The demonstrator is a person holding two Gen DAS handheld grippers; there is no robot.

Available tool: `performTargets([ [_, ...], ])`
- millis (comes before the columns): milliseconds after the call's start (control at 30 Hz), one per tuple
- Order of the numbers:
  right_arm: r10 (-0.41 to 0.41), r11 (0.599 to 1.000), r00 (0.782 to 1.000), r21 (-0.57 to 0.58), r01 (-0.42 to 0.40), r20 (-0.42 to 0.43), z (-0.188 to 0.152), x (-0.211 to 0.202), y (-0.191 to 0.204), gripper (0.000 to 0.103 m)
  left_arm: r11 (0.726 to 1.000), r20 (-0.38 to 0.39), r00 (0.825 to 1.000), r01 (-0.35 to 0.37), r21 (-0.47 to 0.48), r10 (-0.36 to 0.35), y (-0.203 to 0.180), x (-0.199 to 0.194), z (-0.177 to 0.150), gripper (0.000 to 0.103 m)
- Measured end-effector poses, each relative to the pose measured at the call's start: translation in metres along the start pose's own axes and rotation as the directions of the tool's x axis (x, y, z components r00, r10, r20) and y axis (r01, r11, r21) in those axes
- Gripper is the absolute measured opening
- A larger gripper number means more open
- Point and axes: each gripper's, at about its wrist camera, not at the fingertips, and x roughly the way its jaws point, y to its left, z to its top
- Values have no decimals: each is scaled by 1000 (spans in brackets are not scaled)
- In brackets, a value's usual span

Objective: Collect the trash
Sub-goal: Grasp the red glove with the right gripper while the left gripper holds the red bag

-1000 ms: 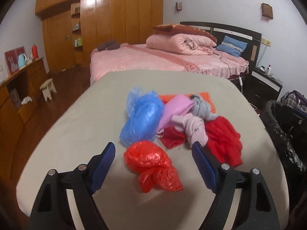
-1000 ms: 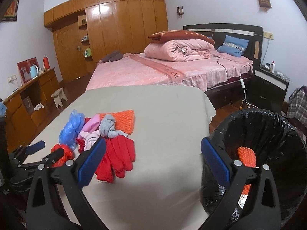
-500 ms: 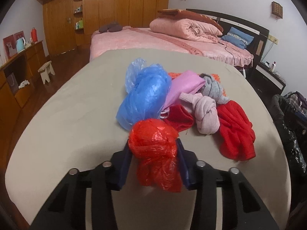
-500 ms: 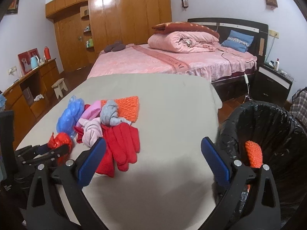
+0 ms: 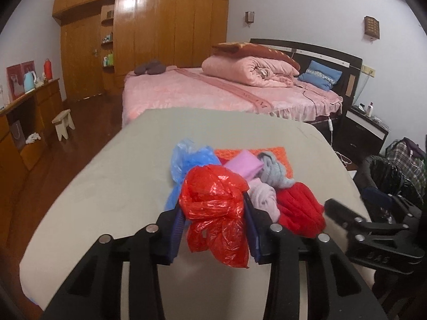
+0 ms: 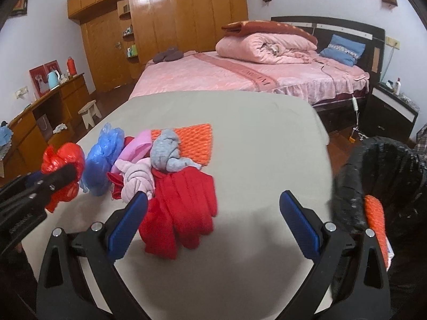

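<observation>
My left gripper (image 5: 214,218) is shut on a crumpled red plastic bag (image 5: 216,208) and holds it just above the grey table (image 5: 112,186); it also shows in the right wrist view (image 6: 62,170). A blue plastic bag (image 6: 102,157) lies beside a pile of clothes: pink and grey socks (image 6: 149,165), red gloves (image 6: 181,208) and an orange mesh piece (image 6: 194,141). My right gripper (image 6: 213,221) is open and empty above the table's near edge, right of the gloves. A black-lined trash bin (image 6: 387,176) stands at the right with orange mesh (image 6: 375,221) inside.
A pink bed (image 6: 240,74) with a rolled quilt stands behind the table. A wooden wardrobe (image 6: 173,26) fills the back wall. A wooden sideboard (image 5: 24,122) and a small stool (image 5: 64,122) are at the left. A dark nightstand (image 6: 389,114) is at the right.
My left gripper closed on the red bag and lifted it off the table. My right gripper shifted left, towards the clothes, still open.
</observation>
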Motion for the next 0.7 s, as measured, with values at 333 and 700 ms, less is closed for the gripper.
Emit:
performTargets([
  [333,9,1000,995,-27,-12,-99,3,36,17,87,999,-15,999,-36,-14,36,19,7,1,40],
  [700,136,987,974,-56,-148,-179,-2,32,22,17,999,-11,1000,-29,-12,29,17,7,4,40],
])
